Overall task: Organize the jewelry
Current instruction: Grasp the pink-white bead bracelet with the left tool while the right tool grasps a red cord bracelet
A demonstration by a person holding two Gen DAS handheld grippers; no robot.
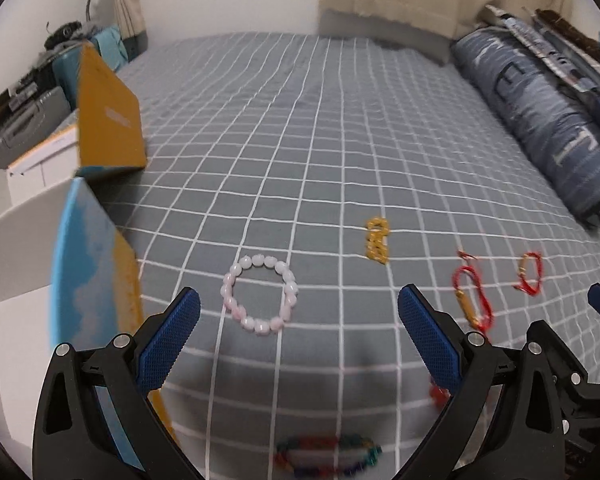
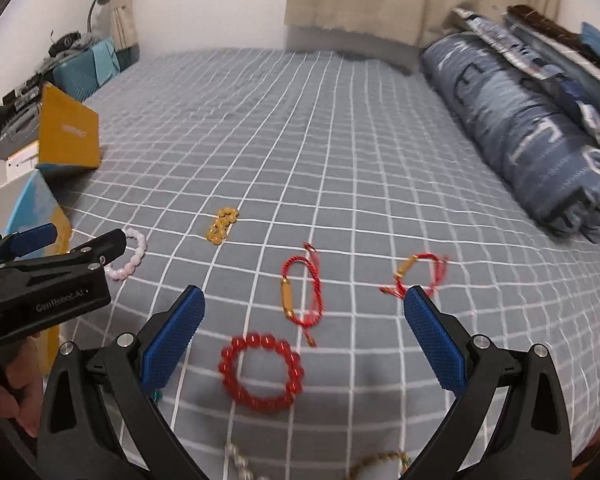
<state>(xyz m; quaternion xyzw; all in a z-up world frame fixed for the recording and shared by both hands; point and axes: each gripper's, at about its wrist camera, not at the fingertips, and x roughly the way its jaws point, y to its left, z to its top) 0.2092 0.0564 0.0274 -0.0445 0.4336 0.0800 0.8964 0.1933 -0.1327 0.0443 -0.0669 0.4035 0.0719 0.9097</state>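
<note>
Jewelry lies scattered on a grey checked bedsheet [image 1: 300, 140]. A pink bead bracelet [image 1: 259, 294] sits just ahead of my open, empty left gripper [image 1: 299, 318]. A multicoloured bead bracelet [image 1: 327, 456] lies below it. A yellow bead bracelet [image 1: 377, 240], a red cord bracelet with a gold tube [image 1: 472, 300] and a second red cord bracelet [image 1: 530, 273] lie further right. My right gripper [image 2: 304, 314] is open and empty above a red bead bracelet [image 2: 261, 372]. An open blue and yellow box [image 1: 96, 268] stands at the left.
A folded blue patterned quilt [image 2: 520, 120] lies along the bed's right side. A white pearl strand [image 2: 240, 460] and a gold-beaded piece [image 2: 380, 462] lie at the near edge. My left gripper shows in the right wrist view [image 2: 72, 246]. Cluttered shelves [image 1: 24, 92] stand left of the bed.
</note>
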